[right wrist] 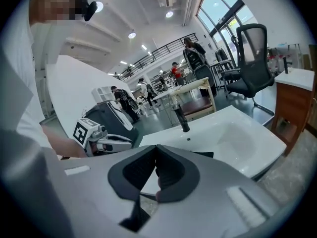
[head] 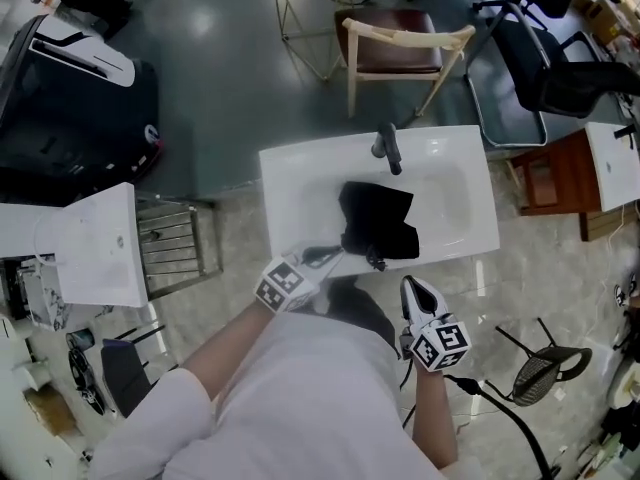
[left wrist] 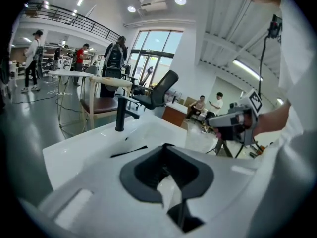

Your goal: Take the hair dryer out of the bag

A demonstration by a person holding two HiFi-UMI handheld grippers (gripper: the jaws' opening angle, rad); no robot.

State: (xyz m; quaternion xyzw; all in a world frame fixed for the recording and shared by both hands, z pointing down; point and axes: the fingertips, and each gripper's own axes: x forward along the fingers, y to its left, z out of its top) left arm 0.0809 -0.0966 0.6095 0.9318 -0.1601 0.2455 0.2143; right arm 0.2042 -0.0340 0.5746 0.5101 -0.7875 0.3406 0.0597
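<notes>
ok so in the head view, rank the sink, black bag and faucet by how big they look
Largest to smallest:
1. sink
2. black bag, lying in it
3. faucet
All sit together, so nearness doesn't blur the order.

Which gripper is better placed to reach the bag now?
Left: the left gripper sits over the sink's front rim, tips beside the black bag; the right gripper hangs short of the sink.

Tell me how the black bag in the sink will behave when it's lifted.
The black bag lies slumped with an uneven outline, so it is probably soft and will sag rather than hold shape. It rests in the glossy white sink, so a push would likely slide it. Its weight cannot be judged here.
</notes>
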